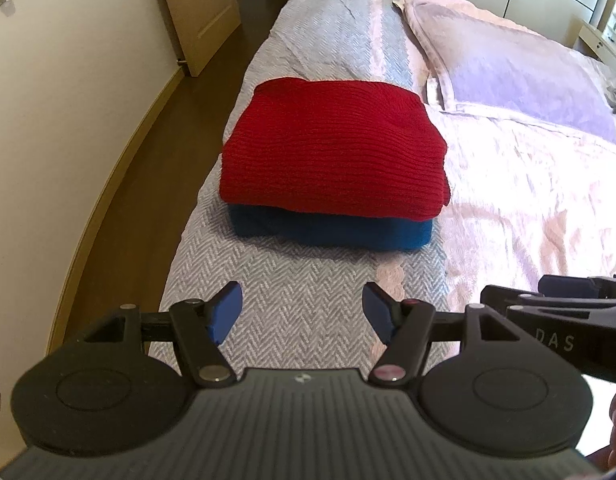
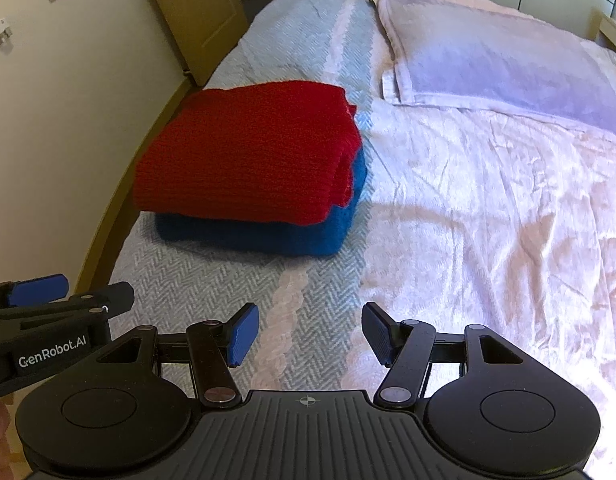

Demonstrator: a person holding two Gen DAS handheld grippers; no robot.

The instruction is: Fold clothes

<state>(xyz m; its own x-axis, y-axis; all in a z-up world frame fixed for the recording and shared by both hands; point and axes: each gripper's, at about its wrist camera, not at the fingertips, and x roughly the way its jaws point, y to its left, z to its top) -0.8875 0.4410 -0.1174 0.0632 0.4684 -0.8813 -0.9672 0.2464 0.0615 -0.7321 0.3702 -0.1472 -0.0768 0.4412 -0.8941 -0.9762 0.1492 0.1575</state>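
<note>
The red ribbed knitted sweater (image 1: 332, 148) lies folded on the folded blue knitted garment (image 1: 332, 232) near the bed's (image 1: 308, 300) left edge (a neat stack); both grippers, left gripper (image 1: 302, 312) and right gripper (image 2: 310, 332), hang released, fingers holding nothing.

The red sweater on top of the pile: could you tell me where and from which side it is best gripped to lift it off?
Probably by its near edge, coming in low from the front. The red sweater lies folded flat on the blue sweater, and that edge overhangs slightly, giving a lip for the fingers. Both the left gripper and the right gripper are open and face it, so one at each near corner should keep the fold intact.
</note>
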